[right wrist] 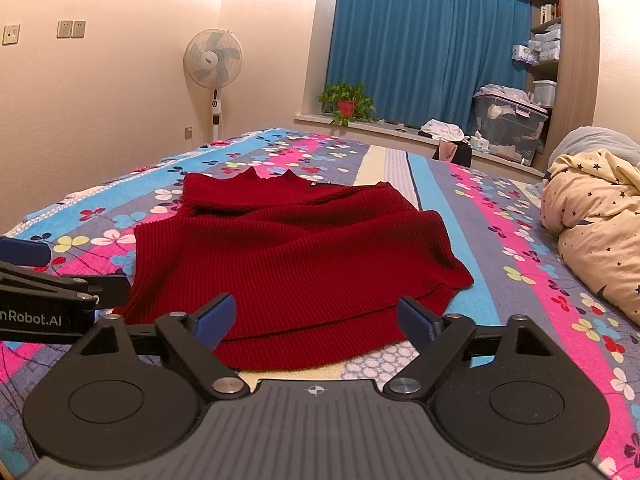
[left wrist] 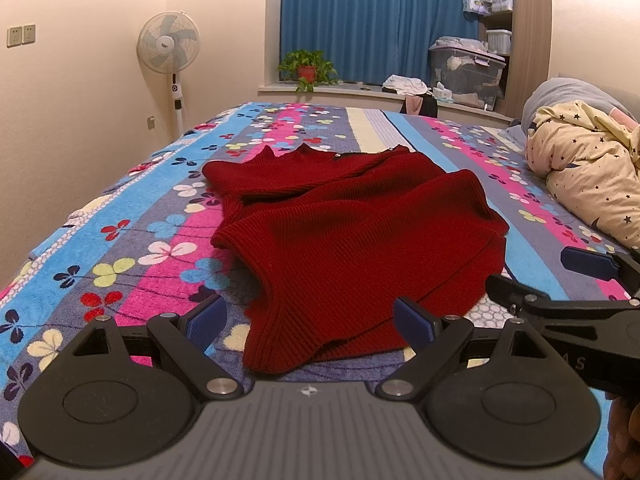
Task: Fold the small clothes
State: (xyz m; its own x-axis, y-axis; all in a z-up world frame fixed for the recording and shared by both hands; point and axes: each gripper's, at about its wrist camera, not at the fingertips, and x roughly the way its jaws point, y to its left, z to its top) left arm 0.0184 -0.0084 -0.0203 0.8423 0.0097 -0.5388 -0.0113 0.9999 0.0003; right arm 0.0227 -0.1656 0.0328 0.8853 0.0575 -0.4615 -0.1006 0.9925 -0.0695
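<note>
A dark red knitted sweater (left wrist: 340,236) lies crumpled on the flowered bedspread (left wrist: 120,240), collar at the far end, hem nearest me. It also shows in the right wrist view (right wrist: 304,256). My left gripper (left wrist: 310,320) is open and empty, its blue pads either side of the near hem, just short of it. My right gripper (right wrist: 316,318) is open and empty, over the near hem. The right gripper shows at the right edge of the left wrist view (left wrist: 560,280). The left gripper shows at the left edge of the right wrist view (right wrist: 56,276).
A cream star-print duvet (left wrist: 588,172) is bunched on the bed's right side. A standing fan (left wrist: 170,52) is by the far left wall. A potted plant (left wrist: 306,66) and a storage box (left wrist: 468,70) sit on the window ledge under blue curtains.
</note>
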